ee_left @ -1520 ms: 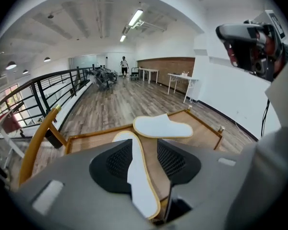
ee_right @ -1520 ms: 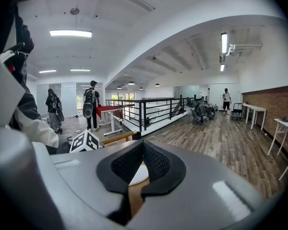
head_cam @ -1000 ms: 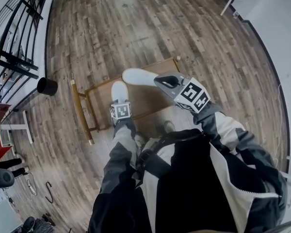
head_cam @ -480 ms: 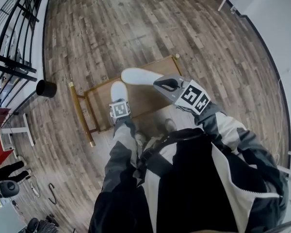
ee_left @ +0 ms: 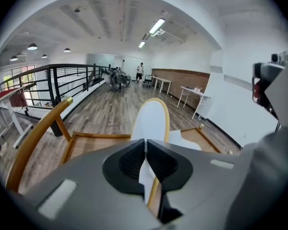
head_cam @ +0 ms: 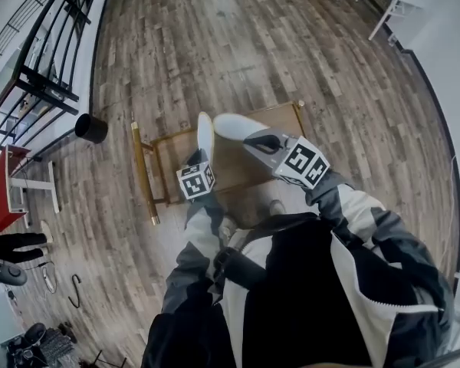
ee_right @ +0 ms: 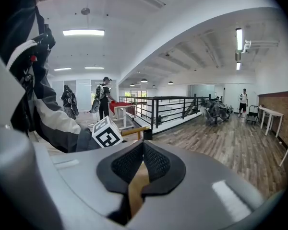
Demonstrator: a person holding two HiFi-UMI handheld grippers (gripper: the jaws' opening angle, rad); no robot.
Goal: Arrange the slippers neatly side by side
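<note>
Left tongs [ee_left: 146, 147]: just closed, clamped on a white tan-soled slipper [head_cam: 205, 135] tipped on edge, pointing far.
Right tongs [head_cam: 254, 138]: clamped on the second white slipper [head_cam: 231, 125], lying crosswise, toe leftward near the first.
Below both: gold-railed wooden rack [head_cam: 144, 171].

Brown plank floor [head_cam: 215, 44]: wood, strong mottled grain, low sheen.
Low brown wooden rack [head_cam: 143, 167]: rounded yellowish rails, smooth, lightly glossy; flat board inside duller.
White slipper with tan edging [ee_left: 151, 121]: smooth matt face; cloth or foam, can't tell.
Second white slipper [head_cam: 231, 125]: same matt white.
Black barred railing [head_cam: 50, 92]: metal, satin.
Grey-and-black jacket sleeve [head_cam: 360, 213]: smooth, synthetic-looking cloth.
</note>
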